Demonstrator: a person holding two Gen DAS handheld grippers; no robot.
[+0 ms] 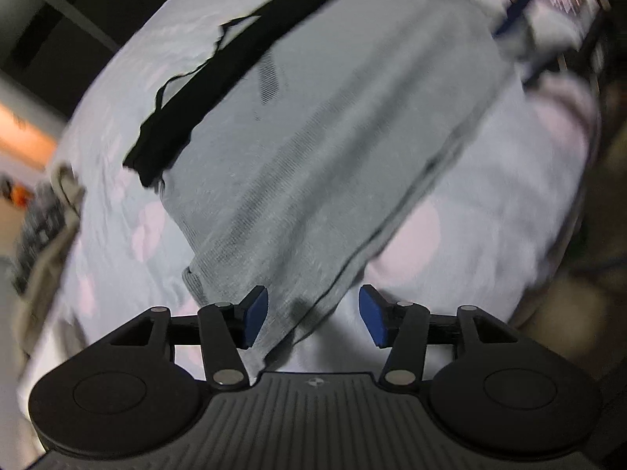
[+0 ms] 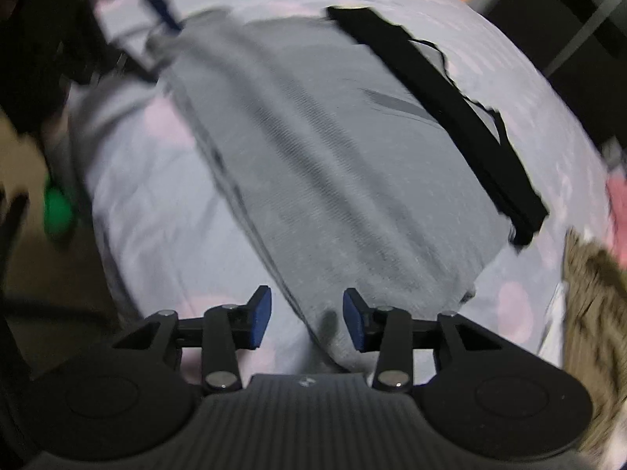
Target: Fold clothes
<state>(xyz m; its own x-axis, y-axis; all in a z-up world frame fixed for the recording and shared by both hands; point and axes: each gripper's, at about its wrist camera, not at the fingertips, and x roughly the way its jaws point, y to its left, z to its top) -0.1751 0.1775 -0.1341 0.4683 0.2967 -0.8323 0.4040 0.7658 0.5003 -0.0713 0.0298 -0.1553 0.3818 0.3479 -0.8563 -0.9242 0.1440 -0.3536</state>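
Left gripper (image 1: 313, 315) gapes around the grey garment's (image 1: 313, 137) corner.

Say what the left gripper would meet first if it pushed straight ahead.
Probably the grey garment: a corner of it already lies between the open fingers of the left gripper. Depth is unclear.

Grey garment (image 1: 321, 164): soft knit cloth, matt, finely ribbed under my claws.
Black waistband (image 1: 219, 78): denser matt cloth.
Bed sheet (image 1: 490, 203): pale, smooth cloth with faint pink blotches.
My left gripper (image 1: 313, 315): matt black plastic, ribbed body, shiny metal pins.
My pads (image 2: 260, 321): dull blue, rubbery.
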